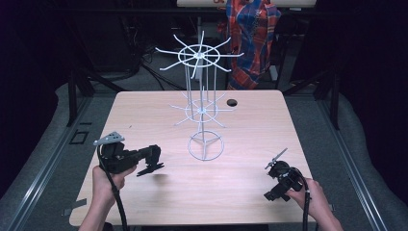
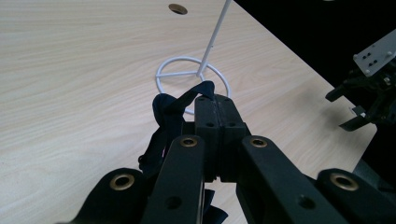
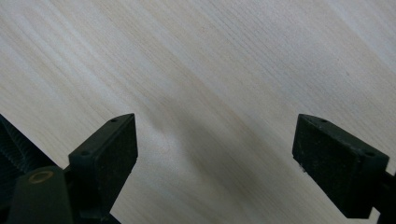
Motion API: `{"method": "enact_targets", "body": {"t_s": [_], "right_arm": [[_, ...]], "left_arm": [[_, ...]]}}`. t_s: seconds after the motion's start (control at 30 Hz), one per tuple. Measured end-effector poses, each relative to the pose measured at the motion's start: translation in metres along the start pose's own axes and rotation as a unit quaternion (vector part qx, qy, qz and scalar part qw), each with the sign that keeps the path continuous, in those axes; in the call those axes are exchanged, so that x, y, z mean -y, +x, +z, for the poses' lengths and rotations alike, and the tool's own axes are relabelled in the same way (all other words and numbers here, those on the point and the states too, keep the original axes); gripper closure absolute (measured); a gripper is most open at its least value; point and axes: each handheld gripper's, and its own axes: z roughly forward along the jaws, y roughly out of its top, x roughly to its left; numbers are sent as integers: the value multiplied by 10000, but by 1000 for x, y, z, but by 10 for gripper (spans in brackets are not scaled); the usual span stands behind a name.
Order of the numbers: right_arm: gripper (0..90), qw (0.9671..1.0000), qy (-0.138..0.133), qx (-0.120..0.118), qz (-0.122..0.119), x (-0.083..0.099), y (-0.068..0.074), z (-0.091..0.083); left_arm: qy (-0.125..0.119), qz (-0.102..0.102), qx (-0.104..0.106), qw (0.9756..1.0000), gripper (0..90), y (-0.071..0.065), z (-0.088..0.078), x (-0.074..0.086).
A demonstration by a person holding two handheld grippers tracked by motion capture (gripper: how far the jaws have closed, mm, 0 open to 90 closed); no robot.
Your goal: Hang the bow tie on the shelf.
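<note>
the left gripper [image 1: 153, 164] hovers over the near left part of the wooden table [image 1: 144, 115], its jaws pressed together and clamped on a dark blue strap [image 2: 170, 116] that loops up beside and just past the jaw tips in the left gripper view. ahead of those tips, near but apart from them, the white wire rack [image 1: 202, 86] stands upright on its ring base [image 2: 192, 77], with a thin pole rising to two tiers of radiating hooks. beyond the rack, further from this gripper, a small round hole [image 2: 178, 9] sits in the tabletop. off to its right, well apart, the right gripper [image 1: 275, 182] is held above the near right corner of the table; its jaws are spread wide with nothing between them, and bare wood grain lies below them. behind the table's far edge hangs a plaid cloth [image 1: 252, 38].
</note>
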Motion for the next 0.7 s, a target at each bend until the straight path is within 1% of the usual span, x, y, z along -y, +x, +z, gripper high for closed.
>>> {"method": "enact_targets", "body": {"t_s": [0.03,0.1,0.17,0.2,0.23,0.27,0.33,0.47,0.5,0.7], "right_arm": [[140,9997,-166,-1,159,1,2,3],[140,9998,-155,-28,139,1,2,2],[139,10000,2,-6,-3,0,0,0],[139,9998,-136,-28,104,1,1,2],[139,9998,-136,-26,107,1,1,2],[139,9999,-109,-20,95,1,1,1],[140,10000,-1,-8,-4,0,0,0],[140,10000,-33,-25,40,0,0,0],[139,9998,-127,-39,115,1,1,2],[139,9999,-112,-43,111,1,1,2]], "left_arm": [[-27,-23,-4,10000,900,0,2,-2],[-44,-38,-10,10000,900,0,3,-5],[-89,-66,1,9999,900,0,6,-7],[-91,-84,-4,9999,900,0,7,-8],[-74,-72,-2,9999,900,0,7,-9],[-111,-103,-7,9999,900,-1,8,-10],[-134,-91,-7,9999,900,-1,8,-12],[-180,-111,-25,9998,900,-2,8,-15],[-215,-130,-2,9997,900,-2,9,-17],[-274,-104,-2,9996,899,-5,8,-22]]}}
